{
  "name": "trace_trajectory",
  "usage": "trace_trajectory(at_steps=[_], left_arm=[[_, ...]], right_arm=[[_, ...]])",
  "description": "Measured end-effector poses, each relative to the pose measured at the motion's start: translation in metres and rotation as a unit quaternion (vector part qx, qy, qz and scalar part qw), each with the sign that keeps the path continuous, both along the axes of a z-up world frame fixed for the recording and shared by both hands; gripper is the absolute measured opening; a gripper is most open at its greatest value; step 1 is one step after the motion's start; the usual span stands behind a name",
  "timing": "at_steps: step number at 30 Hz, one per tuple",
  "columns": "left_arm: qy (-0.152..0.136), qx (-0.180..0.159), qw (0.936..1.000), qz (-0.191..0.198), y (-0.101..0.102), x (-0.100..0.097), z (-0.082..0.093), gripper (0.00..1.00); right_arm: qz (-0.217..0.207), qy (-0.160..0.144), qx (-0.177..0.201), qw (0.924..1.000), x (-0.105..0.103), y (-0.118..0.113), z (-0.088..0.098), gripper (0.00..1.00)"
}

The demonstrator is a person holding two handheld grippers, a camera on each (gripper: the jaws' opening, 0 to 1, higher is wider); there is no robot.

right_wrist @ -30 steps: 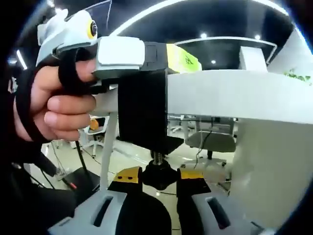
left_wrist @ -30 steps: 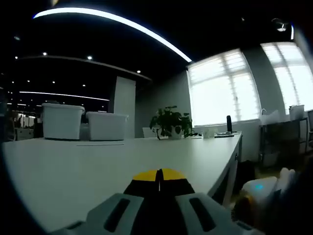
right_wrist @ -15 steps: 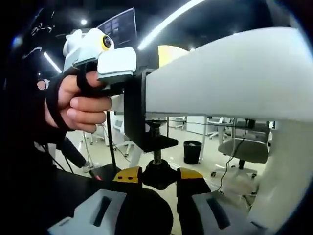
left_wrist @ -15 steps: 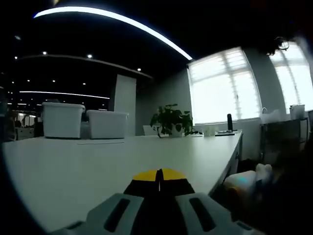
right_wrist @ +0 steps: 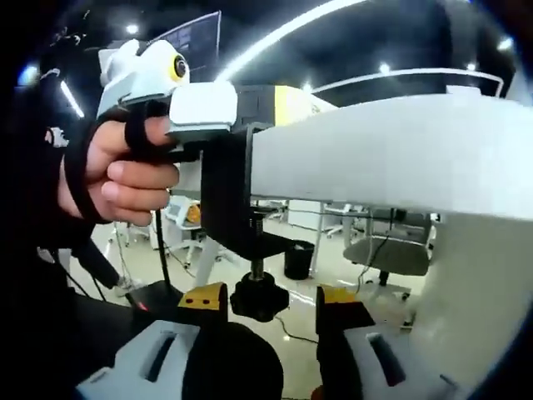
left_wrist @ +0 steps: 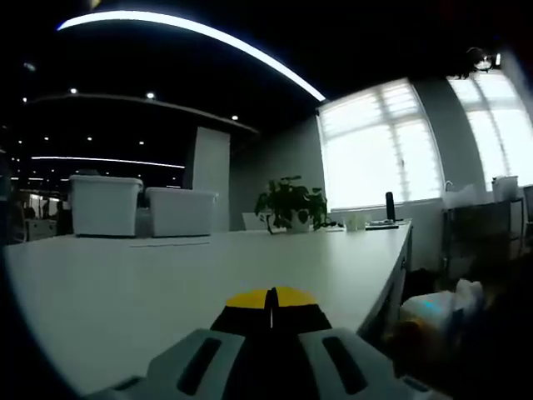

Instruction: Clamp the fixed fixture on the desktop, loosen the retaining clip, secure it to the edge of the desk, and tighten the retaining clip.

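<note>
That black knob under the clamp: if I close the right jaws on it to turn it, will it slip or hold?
The black knob looks lobed rather than smooth, so the right gripper, jaws open on either side of it, should probably bite without much slipping. It sits on a thin threaded screw under the clamp bracket, so it likely turns stiffly rather than flexes. Off-centre squeezing might skid.

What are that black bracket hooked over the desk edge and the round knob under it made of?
The black bracket looks like painted or coated metal: flat, sharp-edged, matte dark. The knob looks like moulded black plastic, lobed for grip, on a shiny threaded metal screw. The desk looks like smooth white laminate, though that is only a guess.
</note>
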State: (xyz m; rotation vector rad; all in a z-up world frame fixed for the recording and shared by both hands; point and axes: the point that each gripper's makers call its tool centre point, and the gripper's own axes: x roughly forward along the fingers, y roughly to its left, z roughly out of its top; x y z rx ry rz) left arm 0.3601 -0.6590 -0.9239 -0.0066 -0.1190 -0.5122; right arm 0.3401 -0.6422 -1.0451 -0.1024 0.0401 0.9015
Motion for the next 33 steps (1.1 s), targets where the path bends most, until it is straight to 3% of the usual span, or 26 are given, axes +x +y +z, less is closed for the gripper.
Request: trace_trajectory(at_steps=[1, 2, 3, 6, 11, 17, 20, 26, 33], left_arm=[[-0.003, 0.001, 1.0000, 0.000, 0.000, 0.000, 0.000, 0.01], [-0.005, 0.002, 1.0000, -0.001, 0.000, 0.000, 0.001, 0.01], [-0.005, 0.002, 1.0000, -0.002, -0.001, 0.000, 0.001, 0.01], [-0.001, 0.000, 1.0000, -0.003, -0.001, 0.001, 0.000, 0.01], [0.000, 0.000, 1.0000, -0.003, 0.000, 0.000, 0.000, 0.01], [-0.005, 0.001, 1.0000, -0.003, 0.001, -0.002, 0.001, 0.01], [-0.007, 0.002, 1.0000, -0.003, 0.001, -0.003, 0.001, 0.01], [-0.008, 0.003, 1.0000, -0.001, 0.003, -0.004, 0.002, 0.01], [0.001, 0.000, 1.0000, 0.001, 0.004, -0.003, 0.000, 0.01]], right_arm=[[-0.020, 0.005, 0.005, 0.9998, 0.002, -0.002, 0.000, 0.48], [-0.044, 0.020, -0.014, 0.9988, -0.001, -0.004, -0.006, 0.49], [-0.088, 0.012, -0.018, 0.9959, -0.004, -0.006, -0.003, 0.48], [-0.145, 0.025, 0.008, 0.9891, -0.007, -0.005, 0.001, 0.48], [-0.189, 0.012, 0.000, 0.9819, -0.018, 0.007, 0.003, 0.46], [-0.220, 0.020, -0.001, 0.9752, -0.008, 0.008, 0.000, 0.39], [-0.227, 0.026, 0.004, 0.9736, -0.005, 0.004, 0.001, 0.25], [-0.220, 0.039, 0.004, 0.9746, -0.006, 0.004, -0.001, 0.23], [-0.105, 0.017, -0.026, 0.9940, -0.010, 0.009, 0.000, 0.23]])
